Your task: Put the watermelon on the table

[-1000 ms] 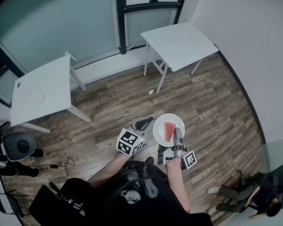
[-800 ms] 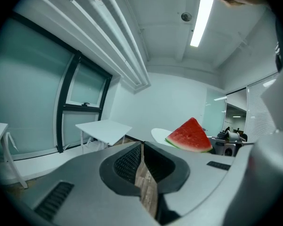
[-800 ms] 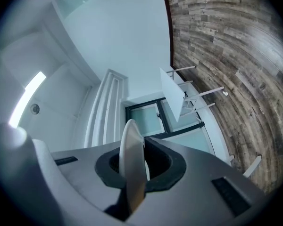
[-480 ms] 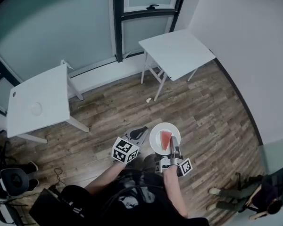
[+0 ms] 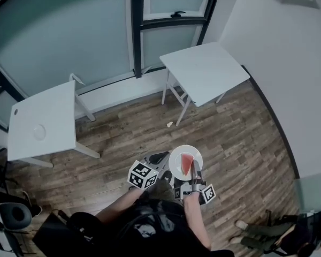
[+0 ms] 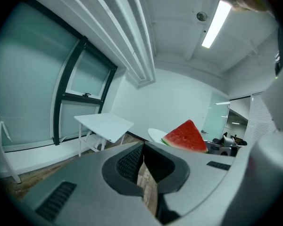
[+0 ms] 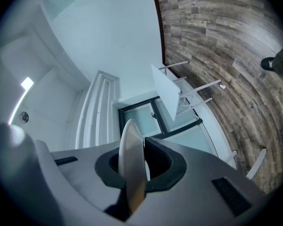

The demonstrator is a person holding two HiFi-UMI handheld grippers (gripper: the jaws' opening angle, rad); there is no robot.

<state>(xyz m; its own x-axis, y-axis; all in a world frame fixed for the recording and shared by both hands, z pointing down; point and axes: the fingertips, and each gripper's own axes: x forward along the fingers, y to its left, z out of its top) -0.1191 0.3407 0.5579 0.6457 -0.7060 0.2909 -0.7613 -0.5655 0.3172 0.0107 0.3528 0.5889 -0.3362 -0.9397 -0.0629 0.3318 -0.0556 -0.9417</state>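
A red watermelon slice (image 5: 188, 163) lies on a small white plate (image 5: 177, 157), which is carried above the wood floor. My right gripper (image 5: 194, 168) is shut on the plate's near rim; in the right gripper view that rim (image 7: 131, 166) stands edge-on between the jaws of the right gripper (image 7: 138, 153). Just left of the plate, my left gripper (image 5: 161, 157) is shut and holds nothing. In the left gripper view the slice (image 6: 186, 136) shows beyond the closed jaws of the left gripper (image 6: 142, 150). A white table (image 5: 206, 71) stands ahead to the right.
A second white table (image 5: 41, 119) stands at the left below the window. A small scrap (image 5: 170, 124) lies on the floor between the tables. A dark chair (image 5: 13, 216) is at the lower left, and a seated person's legs (image 5: 257, 234) at the lower right.
Both grippers and the plate with the slice have moved lower in the head view, together. The right table sits lower in the picture than before. The right grip on the plate is unchanged.
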